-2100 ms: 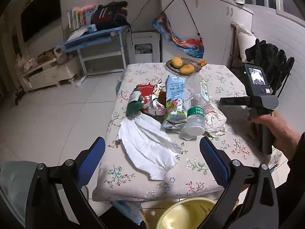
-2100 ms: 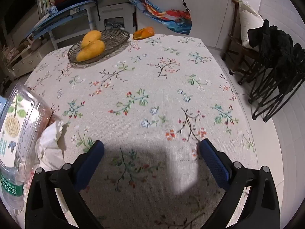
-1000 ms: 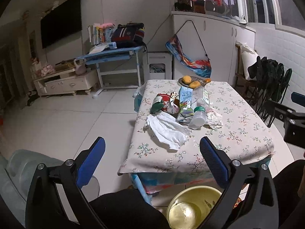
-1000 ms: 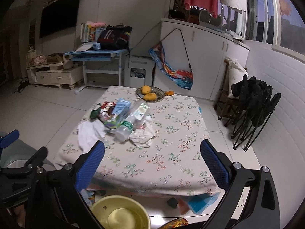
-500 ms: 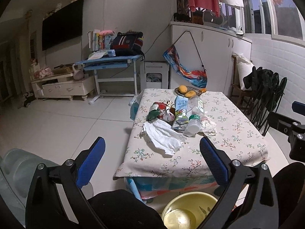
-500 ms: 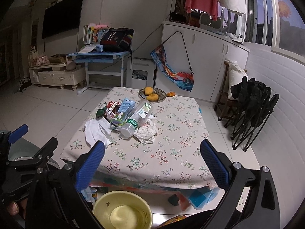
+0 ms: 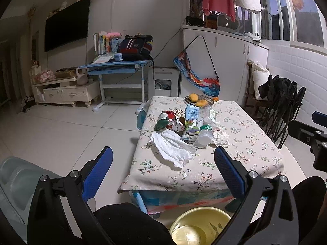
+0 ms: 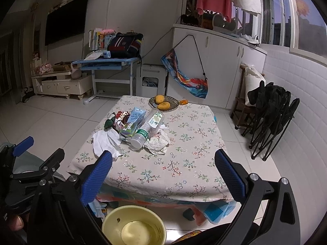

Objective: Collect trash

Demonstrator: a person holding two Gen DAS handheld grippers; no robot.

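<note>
A heap of trash lies on the floral table (image 7: 251, 159): a white tissue (image 7: 173, 147), a blue carton (image 7: 191, 120), a clear plastic bottle (image 7: 205, 130), a red-green wrapper (image 7: 167, 120) and crumpled paper (image 7: 220, 136). The heap also shows in the right wrist view, with the bottle (image 8: 147, 130) and tissue (image 8: 104, 140). A yellow bin (image 8: 133, 225) stands on the floor below the table's near edge. My left gripper (image 7: 163, 169) and right gripper (image 8: 163, 173) are both open and empty, held back from the table.
A fruit dish with mangoes (image 7: 199, 100) sits at the table's far end. Folded black chairs (image 8: 269, 110) stand to the right. A blue desk (image 7: 116, 67) and a TV stand (image 7: 65, 91) are at the back left. A grey container (image 7: 18, 181) is at my left.
Both grippers have drawn back and up from the table, so the whole table and the yellow bin now show. The trash has not moved.
</note>
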